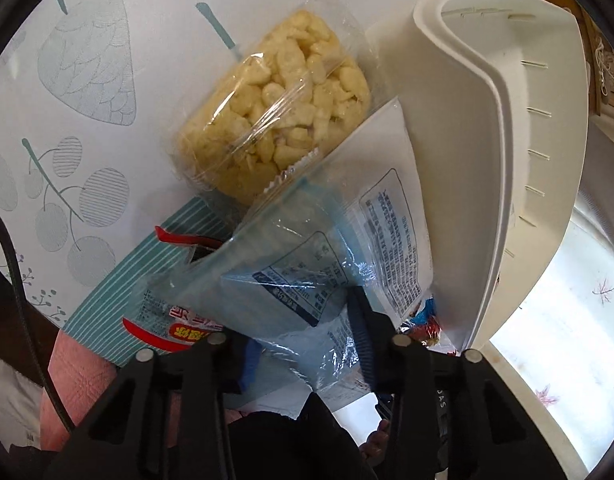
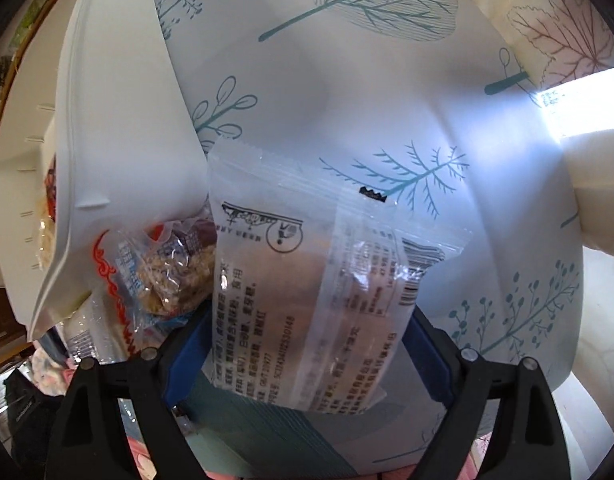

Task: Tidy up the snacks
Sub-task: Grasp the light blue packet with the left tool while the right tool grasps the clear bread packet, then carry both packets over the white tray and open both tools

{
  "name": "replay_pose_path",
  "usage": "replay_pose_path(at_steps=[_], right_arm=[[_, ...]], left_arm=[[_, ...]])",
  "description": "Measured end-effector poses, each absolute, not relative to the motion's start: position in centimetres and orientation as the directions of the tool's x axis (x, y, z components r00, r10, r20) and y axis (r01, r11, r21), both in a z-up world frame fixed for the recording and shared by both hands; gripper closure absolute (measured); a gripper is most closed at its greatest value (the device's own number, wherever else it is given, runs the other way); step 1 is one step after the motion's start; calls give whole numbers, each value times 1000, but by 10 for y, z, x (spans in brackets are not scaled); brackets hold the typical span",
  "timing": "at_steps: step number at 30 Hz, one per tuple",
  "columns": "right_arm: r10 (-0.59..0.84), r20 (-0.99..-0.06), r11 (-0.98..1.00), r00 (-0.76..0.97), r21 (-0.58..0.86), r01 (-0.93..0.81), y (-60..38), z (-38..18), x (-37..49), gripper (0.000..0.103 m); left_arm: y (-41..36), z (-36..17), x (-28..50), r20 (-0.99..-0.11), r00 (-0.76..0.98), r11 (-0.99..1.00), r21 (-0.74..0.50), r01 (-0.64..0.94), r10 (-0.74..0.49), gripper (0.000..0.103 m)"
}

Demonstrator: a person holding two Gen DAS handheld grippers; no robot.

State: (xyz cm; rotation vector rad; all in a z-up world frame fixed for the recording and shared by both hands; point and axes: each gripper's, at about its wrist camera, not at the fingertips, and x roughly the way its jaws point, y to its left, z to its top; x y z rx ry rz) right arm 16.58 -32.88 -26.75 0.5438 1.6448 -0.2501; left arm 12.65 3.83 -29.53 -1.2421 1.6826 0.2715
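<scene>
In the left wrist view my left gripper [image 1: 303,344] is shut on a blue snack packet [image 1: 291,264] with printed text, held beside the white plastic bin [image 1: 487,128]. A clear bag of yellow puffed snacks [image 1: 275,108] lies on the tablecloth beyond it. A teal striped packet [image 1: 147,280] lies under the blue one. In the right wrist view my right gripper [image 2: 307,344] is shut on a translucent white snack packet [image 2: 299,280] with black print, held upright. The white bin [image 2: 115,120] stands at the left, with a red-edged nut snack bag [image 2: 163,268] beside it.
The table carries a pale cloth with teal leaf and cherry prints [image 1: 87,80], which also shows in the right wrist view [image 2: 367,100]. Snacks lie inside the bin [image 2: 47,216]. A black cable [image 1: 23,300] runs at the left. A bright window strip [image 2: 579,104] shows at the right.
</scene>
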Motion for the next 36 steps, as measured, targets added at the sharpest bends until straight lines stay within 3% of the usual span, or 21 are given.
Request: replay_pose_path(at_steps=[14,26,36], right_arm=[[147,-986,875,-83,90,476,-325,-260,153,29],[170,-982,852,-81,105,513,-345,-256,116,31],[166,-986,896,19,159,414,-335,-226,86,31]], left_arm=[[48,-273,114,-821,66,464,-384,-798,-567,88],[32,-222,103,-848,150,494,-430,-756,-509,90],[9,-166,91,-844,228,579,-506,-640,-486,96]])
